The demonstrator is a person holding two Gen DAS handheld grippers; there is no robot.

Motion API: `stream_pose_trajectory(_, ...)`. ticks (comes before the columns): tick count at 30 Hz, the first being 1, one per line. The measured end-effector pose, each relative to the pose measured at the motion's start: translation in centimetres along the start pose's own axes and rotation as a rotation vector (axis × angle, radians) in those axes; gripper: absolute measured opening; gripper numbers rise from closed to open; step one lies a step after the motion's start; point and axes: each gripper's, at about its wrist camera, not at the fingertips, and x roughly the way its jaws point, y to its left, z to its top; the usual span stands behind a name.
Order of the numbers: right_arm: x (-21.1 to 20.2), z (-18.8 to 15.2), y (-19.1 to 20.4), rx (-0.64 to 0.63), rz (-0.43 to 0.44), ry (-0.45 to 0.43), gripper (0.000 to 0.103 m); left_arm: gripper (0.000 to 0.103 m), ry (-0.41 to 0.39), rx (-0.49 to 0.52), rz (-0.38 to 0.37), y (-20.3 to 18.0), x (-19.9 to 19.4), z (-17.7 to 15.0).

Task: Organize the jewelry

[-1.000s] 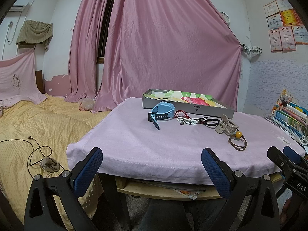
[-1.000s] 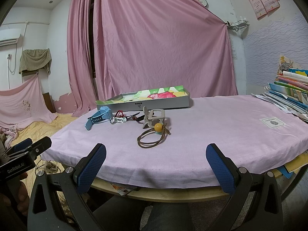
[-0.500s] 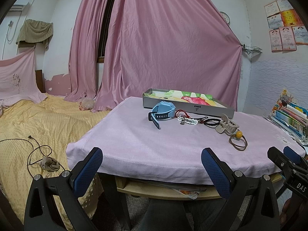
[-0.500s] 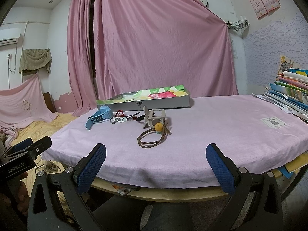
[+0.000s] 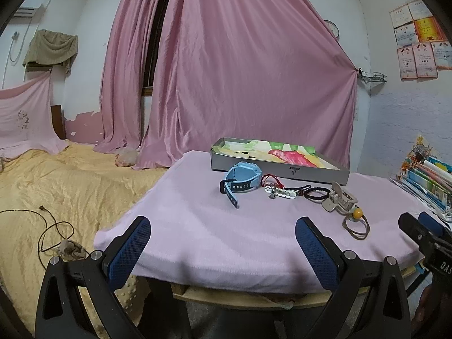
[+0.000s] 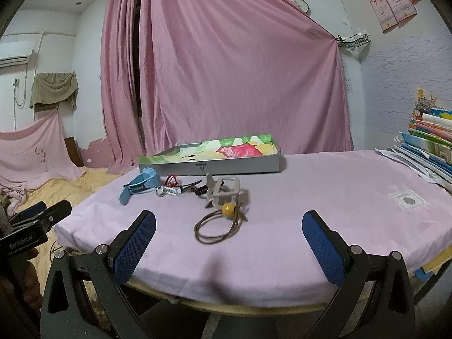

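We hold both tools at the near edge of the table (image 5: 197,226), which is draped in a pink cloth. The left gripper (image 5: 223,245) has its blue pads spread wide, nothing between them; the right gripper (image 6: 228,243) is equally wide and empty.

The jewelry lies in a loose row in front of a flat grey tray (image 6: 226,166) with a colourful printed lining. From left: a light blue watch (image 5: 243,179) with its strap curling toward us, a red cord bracelet (image 5: 272,179) just beside it, a white beaded bracelet (image 5: 281,192), some dark elastic loops (image 5: 317,192), a beige claw hair clip (image 6: 223,190), and nearest us a brown hair tie with an orange bead (image 6: 228,209). The dark loops are tangled and small, so we can't say how many there are.

The hair tie touches the clip. Nothing sits between either gripper and the row. A stack of books (image 6: 429,144) crowds the right side of the table. A bed with a yellow cover (image 5: 56,186) is off left, and a pink curtain (image 5: 240,70) hangs behind the tray.
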Motion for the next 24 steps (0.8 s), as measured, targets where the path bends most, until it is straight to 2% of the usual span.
stream_pose_trajectory(11,4.1,1.2,0.3,-0.019,0.02,0.06,0.102,0.103,0.039,0.008,-0.018,-0.5,3.8,2.1)
stream_pose_trajectory(18,6.3,1.1,0.6,-0.008,0.01,0.107,0.102,0.103,0.081,0.018,-0.044,-0.9,6.2,2.4)
stream_pose_trajectory(21,7.2,1.1,0.6,-0.007,0.011,0.135,0.099,0.103,0.106,0.014,-0.069,-1.2,7.2,2.6)
stream_pose_trajectory(24,7.9,1.2,0.7,-0.007,0.013,0.161,0.093,0.103,0.125,0.011,-0.102,-1.6,8.0,3.0)
